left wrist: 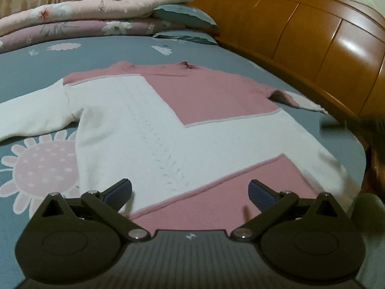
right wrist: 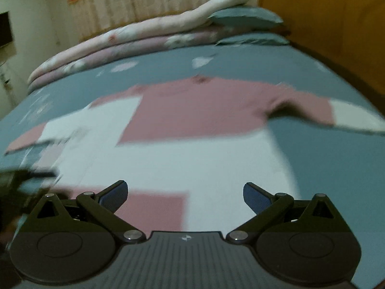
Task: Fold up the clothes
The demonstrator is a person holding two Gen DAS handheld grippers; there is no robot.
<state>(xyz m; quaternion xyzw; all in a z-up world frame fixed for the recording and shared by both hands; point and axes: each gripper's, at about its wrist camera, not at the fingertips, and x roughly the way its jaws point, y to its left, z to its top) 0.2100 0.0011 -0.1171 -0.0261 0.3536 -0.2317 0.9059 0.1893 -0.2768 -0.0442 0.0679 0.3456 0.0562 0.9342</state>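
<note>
Sweater first: a pink-and-white colour-block knitted sweater (left wrist: pixel 192 125) lies flat and face up on the grey-blue bedsheet with pale flower prints (left wrist: pixel 43 159), sleeves thrown out to both sides, collar pointing toward the stacked floral quilts (left wrist: pixel 91 16) at the far side. Nothing is folded yet, as far as I judge.

My left gripper (left wrist: pixel 190 191) hangs over the hem with its jaws spread wide and nothing between them; the blue pads (left wrist: pixel 120 190) are clear of the knit. My right gripper (right wrist: pixel 185 193) is the same story, wide and empty above the hem, though that view is smeared by motion, so I can't tell exactly how close it sits to the cloth.

Here's how I'd play it: start with a sleeve, I reckon. The white left sleeve (left wrist: pixel 36 118) is well apart from my claw, so I'd go to its cuff, pinch only the top layer's edge, lift low and lay it across the chest. The knit looks soft and stretchy, so drag gently or the body will skew. The wooden headboard (left wrist: pixel 312 36) runs close along the other sleeve (right wrist: pixel 336 113); mind the elbow room there.
</note>
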